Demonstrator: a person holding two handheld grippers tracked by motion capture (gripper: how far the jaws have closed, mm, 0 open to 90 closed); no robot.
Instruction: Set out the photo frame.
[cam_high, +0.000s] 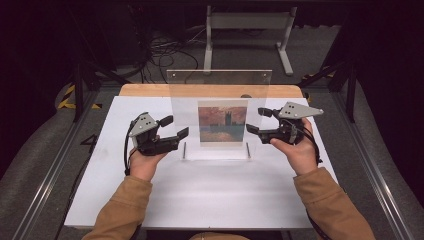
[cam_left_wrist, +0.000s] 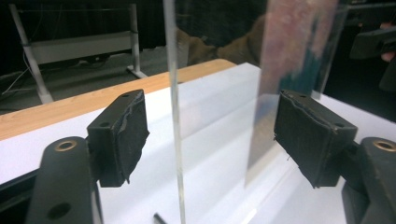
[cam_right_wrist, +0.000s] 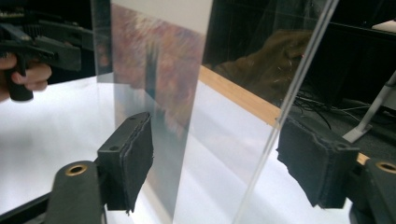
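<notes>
- The white tabletop (cam_high: 210, 195) carries everything, with a strip of bare wood along its far edge.
- A clear acrylic stand (cam_high: 218, 90) rises upright near the middle of the far half of the tabletop, its foot resting on the white surface and its top edge reaching above the wooden strip in the high view.
- A painted picture (cam_high: 222, 122), in orange and dark blue tones, sits inside the stand's lower half, facing the near edge.
- The left hand-held gripper (cam_high: 173, 127) is just beside the stand's left edge, held by the person's left hand (cam_high: 146, 162), nearer the tabletop's left edge.
- Its jaws stand apart; in the left gripper view the clear sheet's edge (cam_left_wrist: 175, 116) runs between the two pads without either pad touching it.
- The right hand-held gripper (cam_high: 255, 120) is just beside the stand's right edge, held by the right hand (cam_high: 298, 150).
- Its jaws are likewise spread; in the right gripper view the sheet's edge (cam_right_wrist: 285, 112) passes between the pads, clear of both.
- Both forearms, in tan sleeves (cam_high: 327, 205), come in over the near edge.
</notes>
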